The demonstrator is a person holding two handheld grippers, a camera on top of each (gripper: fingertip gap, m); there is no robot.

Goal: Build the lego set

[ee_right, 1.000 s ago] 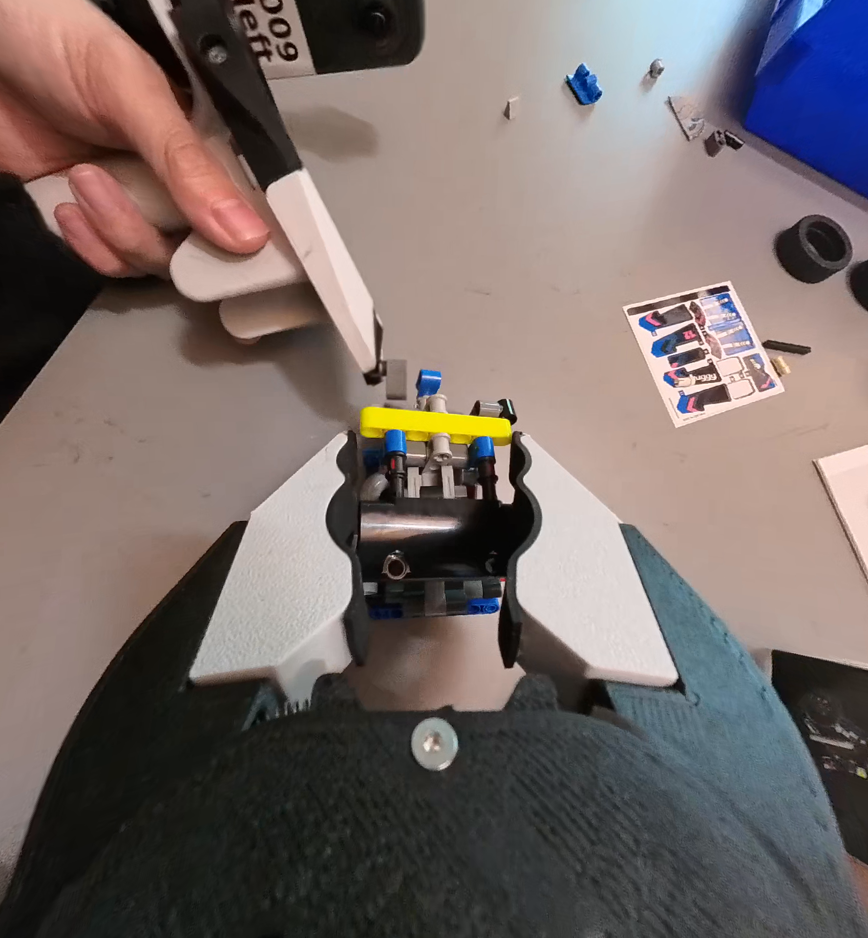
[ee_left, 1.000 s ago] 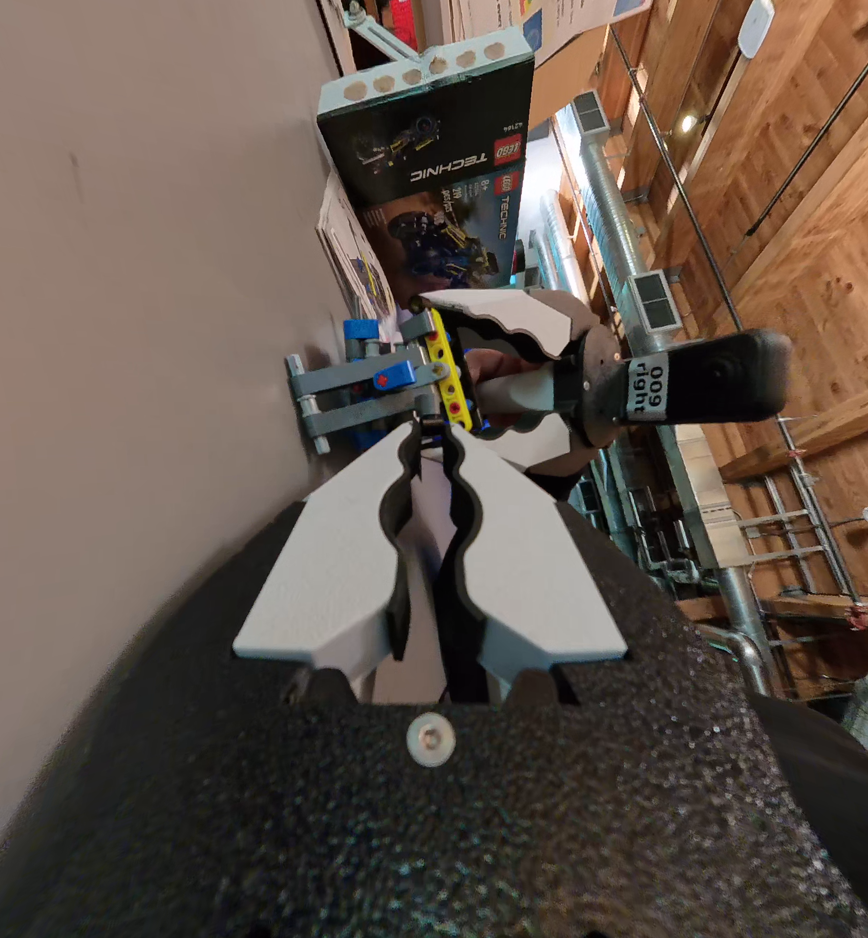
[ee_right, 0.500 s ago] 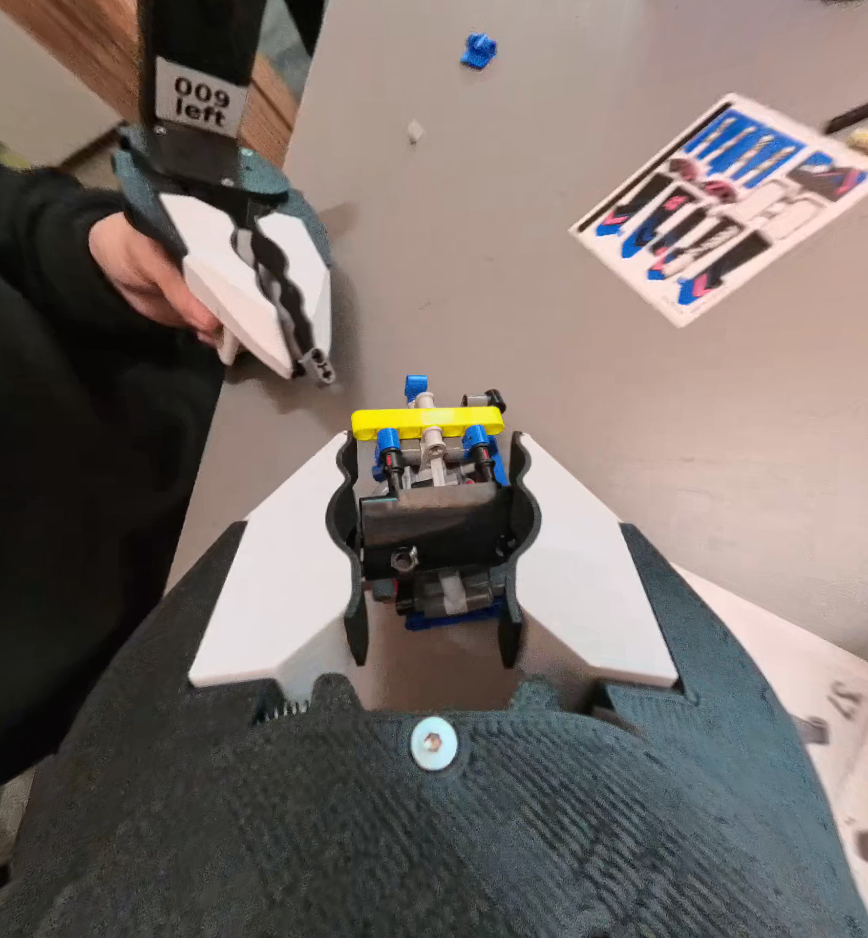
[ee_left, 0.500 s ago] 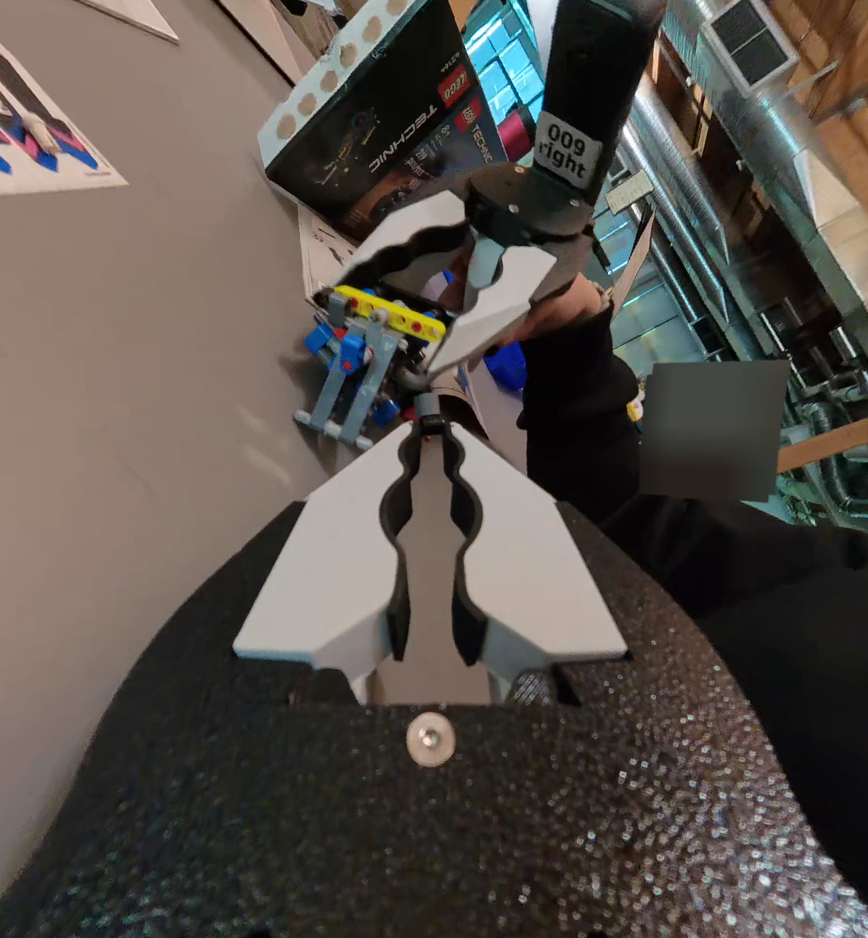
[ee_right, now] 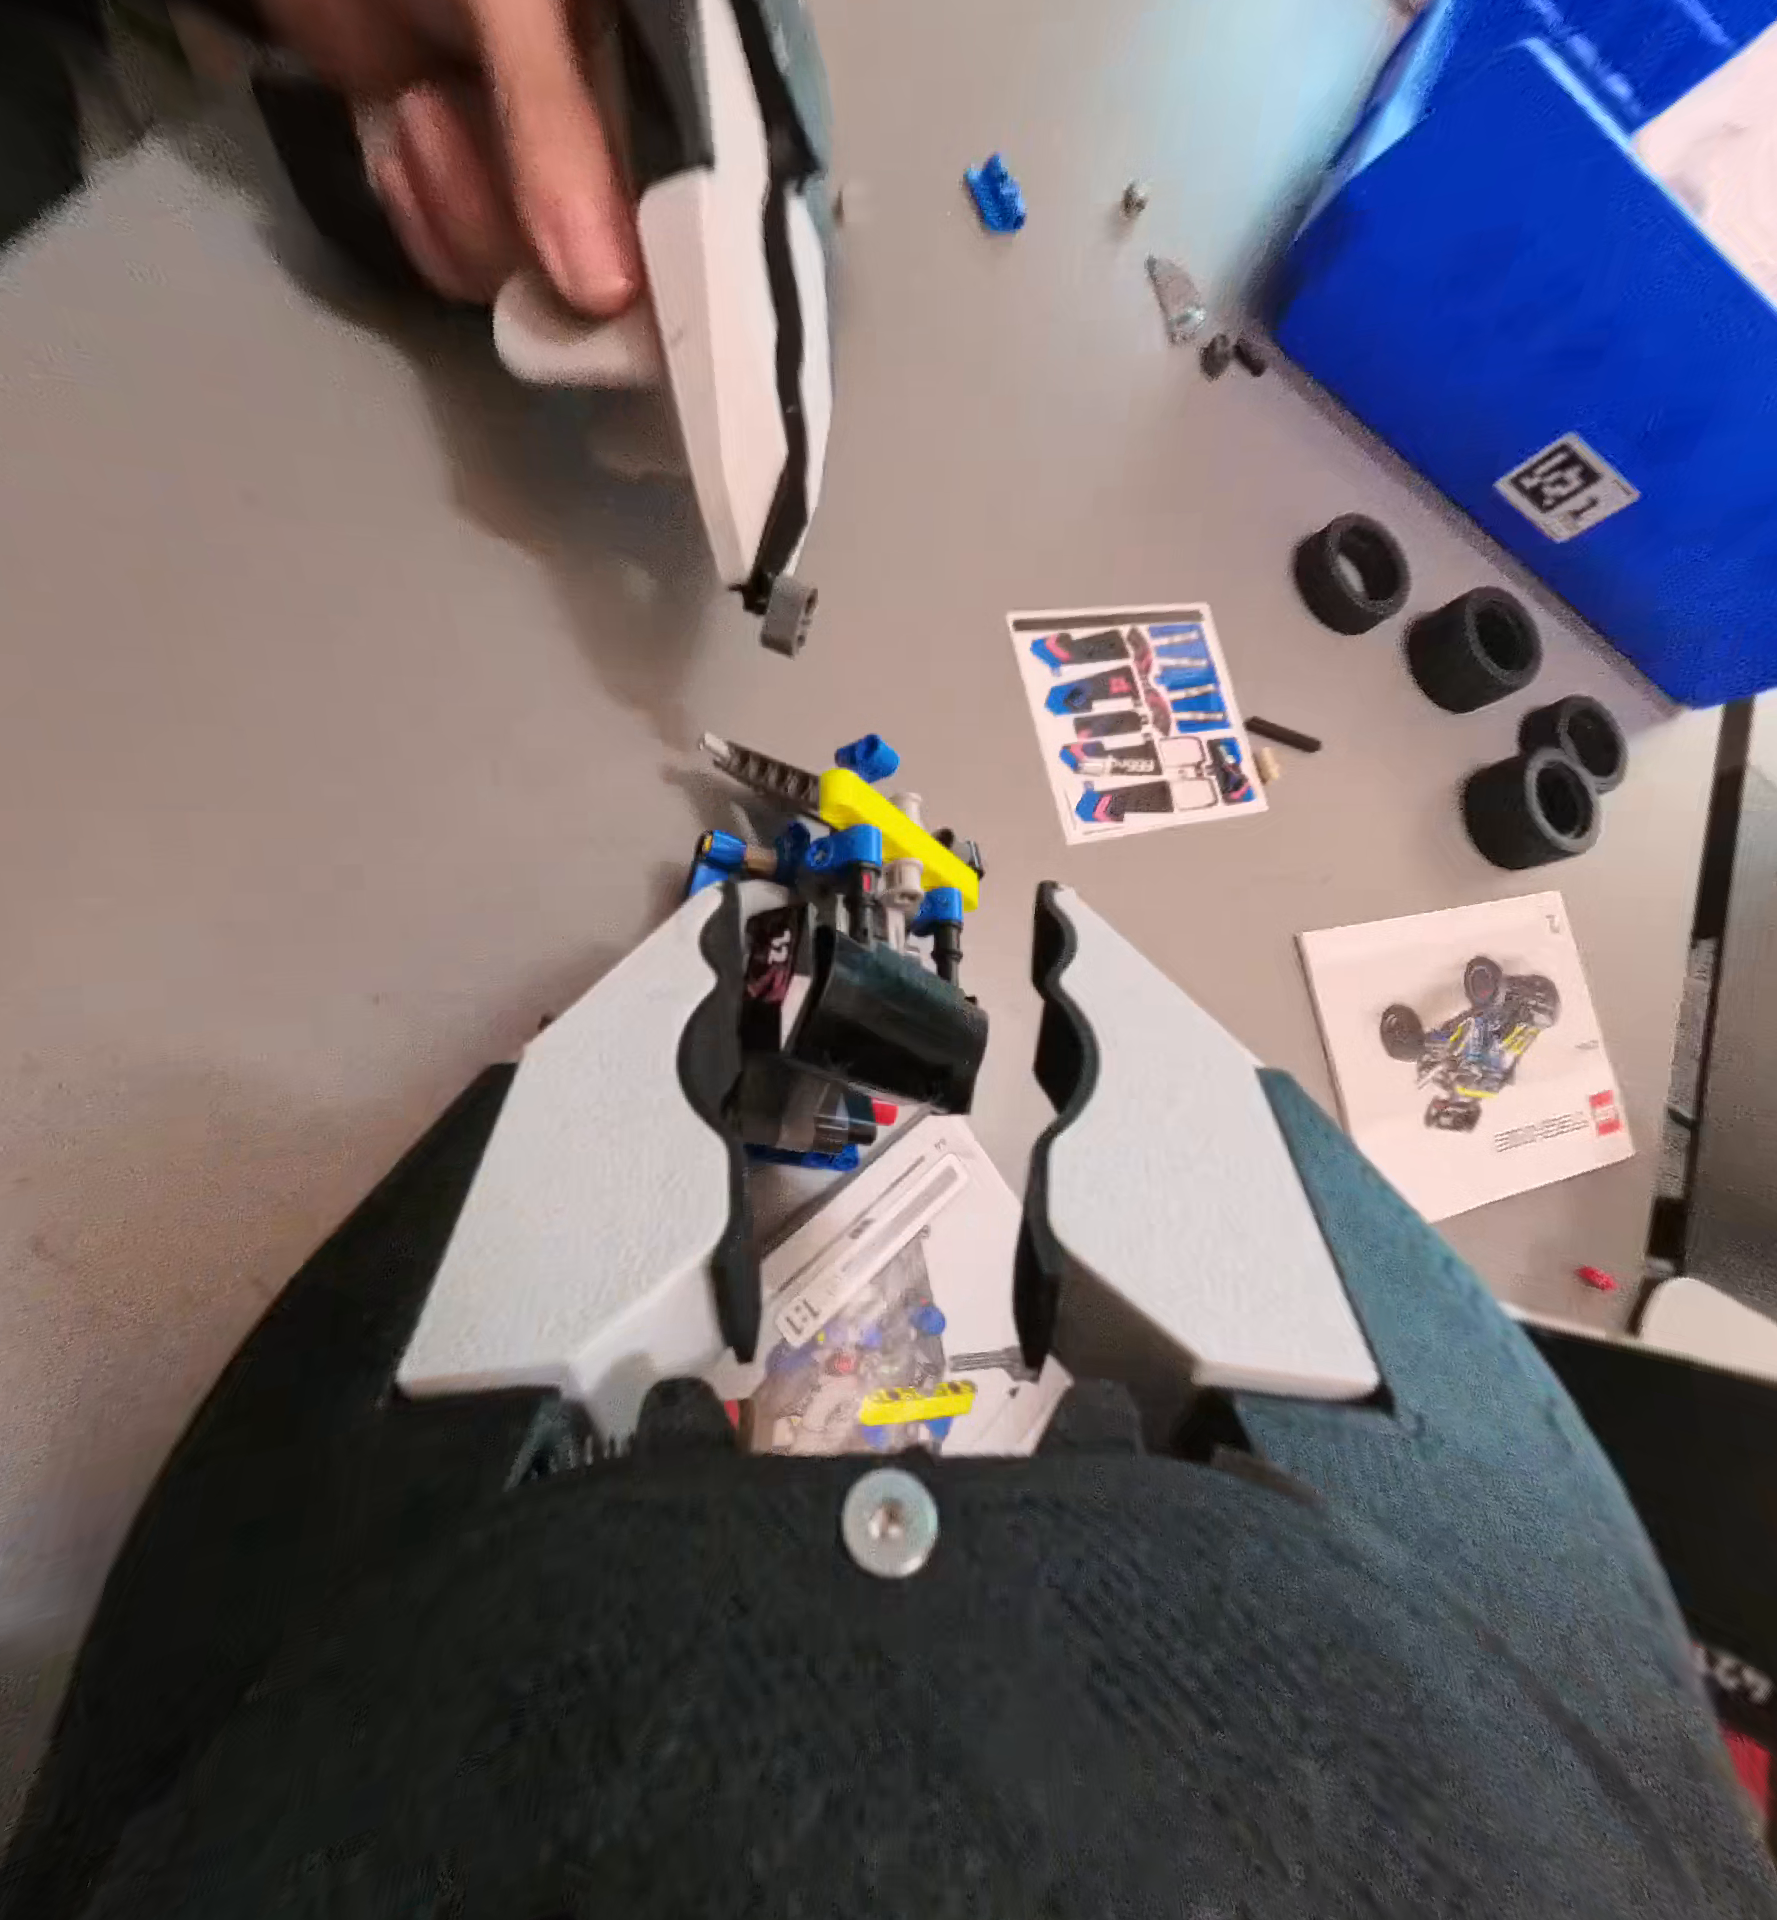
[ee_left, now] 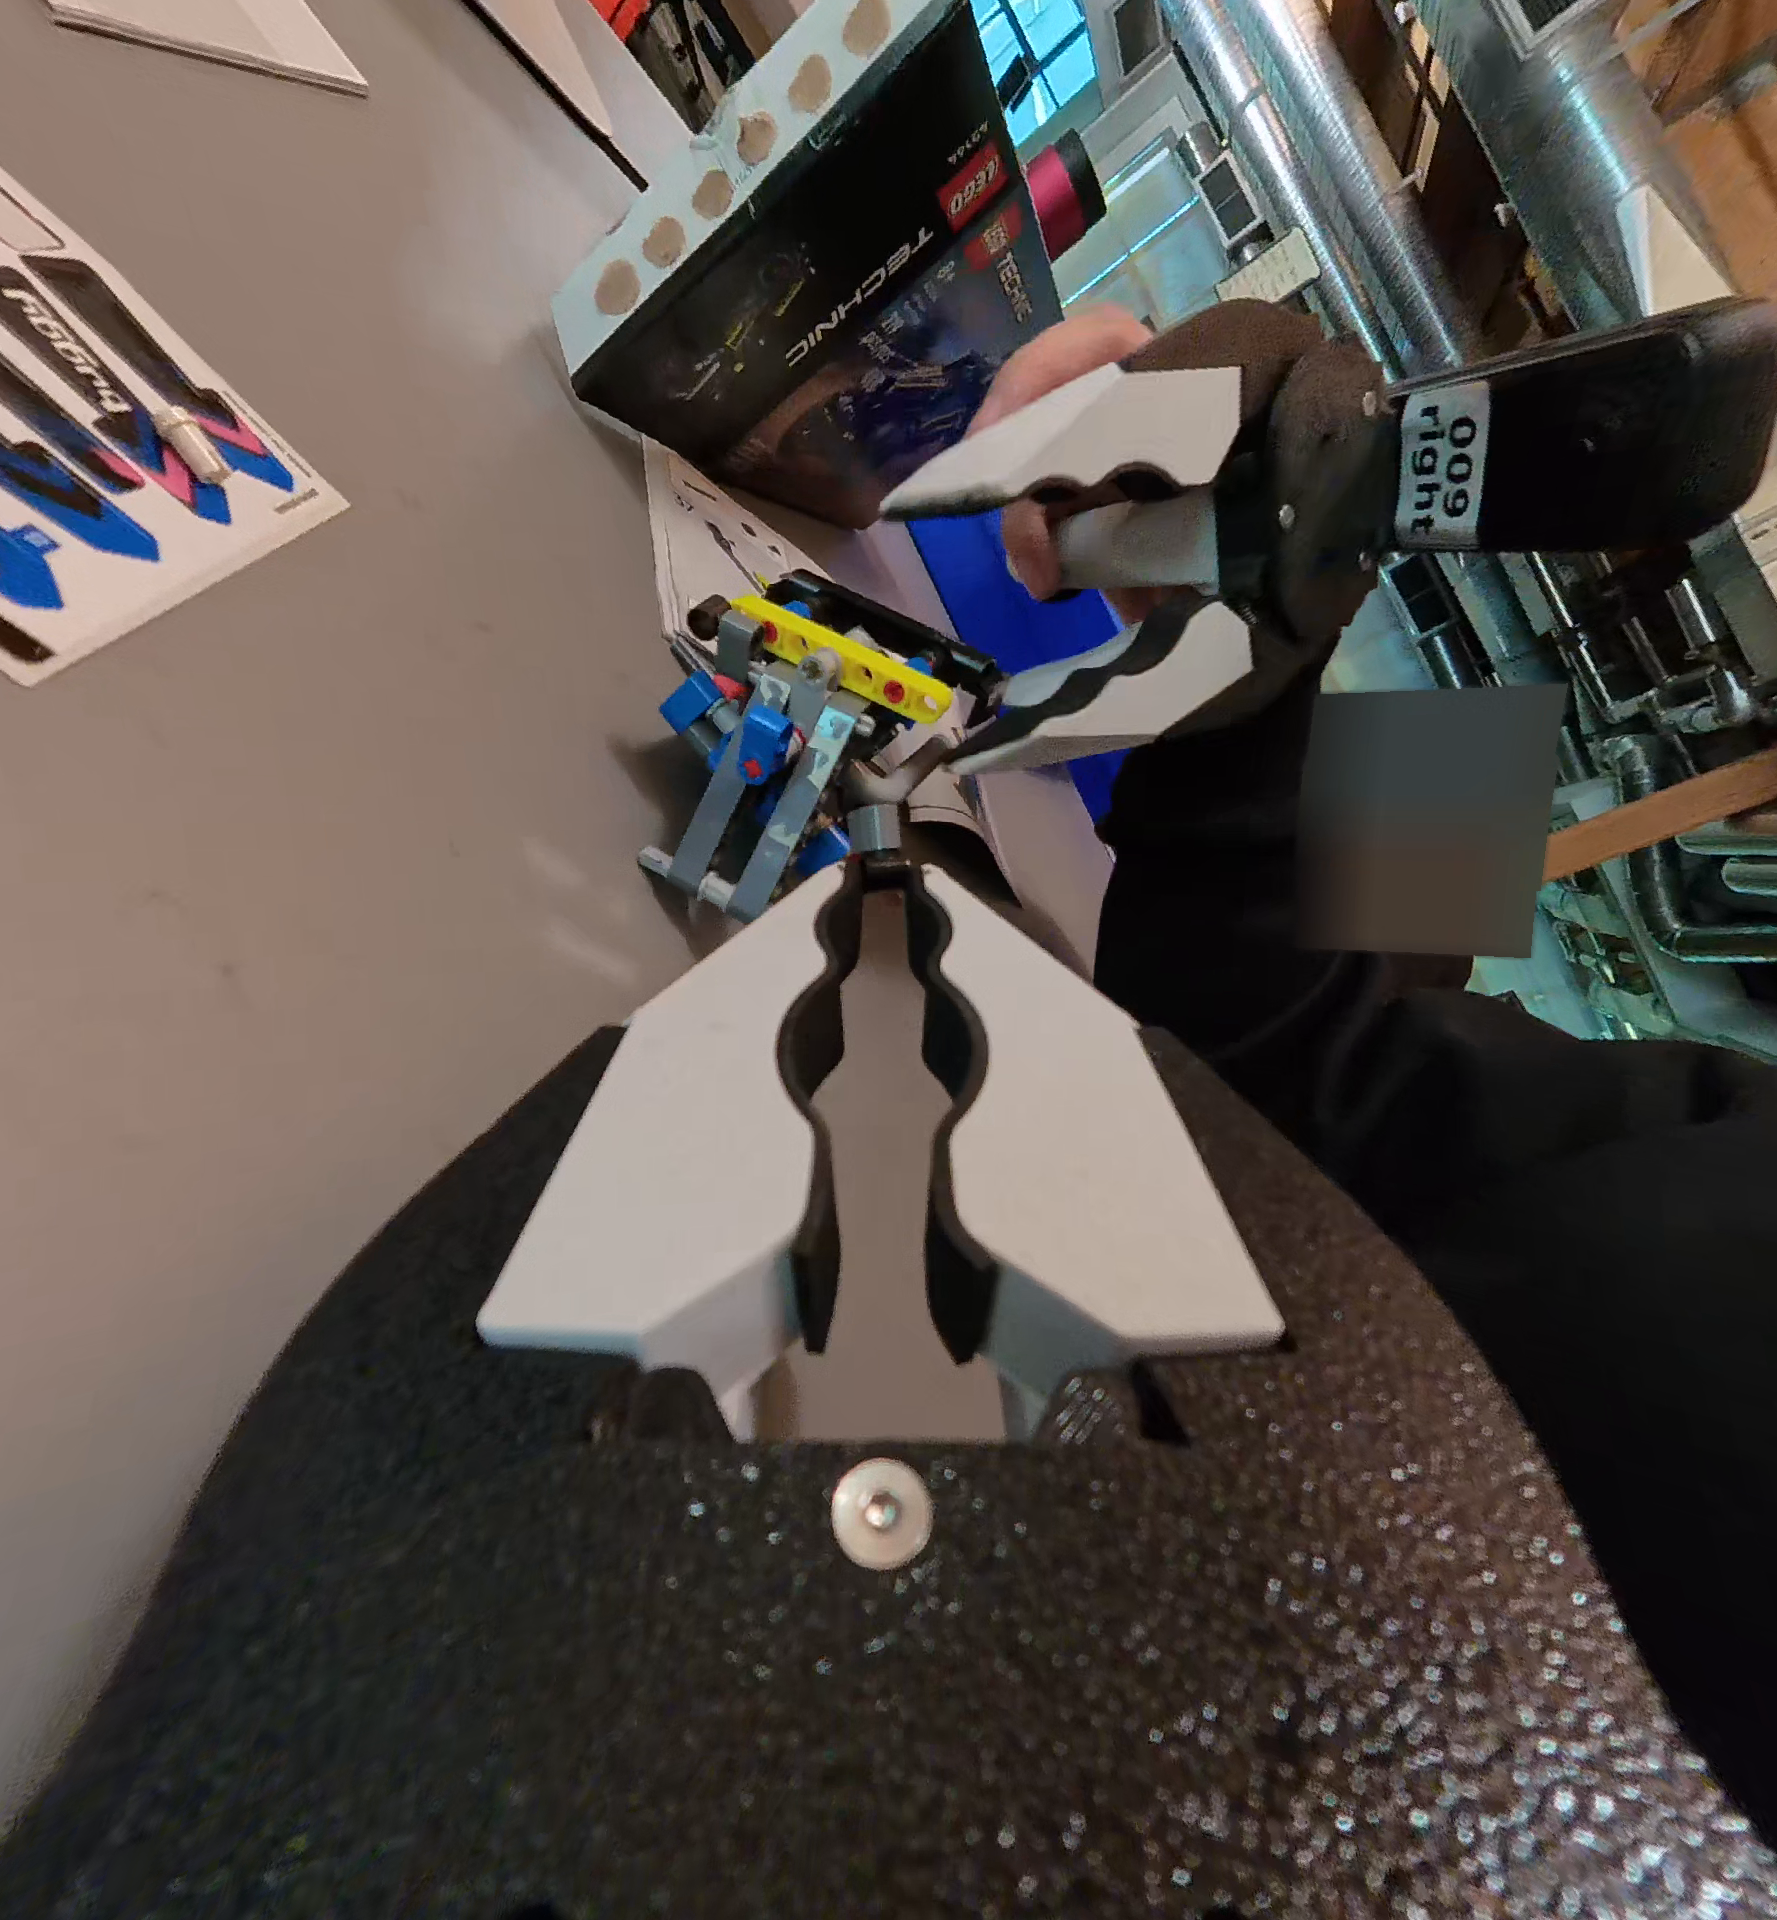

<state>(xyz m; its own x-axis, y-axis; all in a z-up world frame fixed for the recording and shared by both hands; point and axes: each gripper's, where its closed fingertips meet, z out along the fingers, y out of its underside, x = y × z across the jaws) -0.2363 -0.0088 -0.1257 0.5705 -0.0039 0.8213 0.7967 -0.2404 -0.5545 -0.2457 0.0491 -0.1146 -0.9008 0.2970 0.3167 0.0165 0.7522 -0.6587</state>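
Jaws of the left gripper (ee_left: 879,871) were clenched on a small grey connector piece (ee_left: 873,828) at their tips, held close beside the toy car frame (ee_left: 811,717). Those of the right gripper (ee_right: 879,914) stood released, the frame (ee_right: 863,935) leaning on the left pad with a clear gap to the right one, resting on the grey counter (ee_right: 240,831). A sticker sheet (ee_right: 1133,717), four black tyres (ee_right: 1476,649), a booklet (ee_right: 1466,1049) and a blue box (ee_right: 1549,312) lay farther off.
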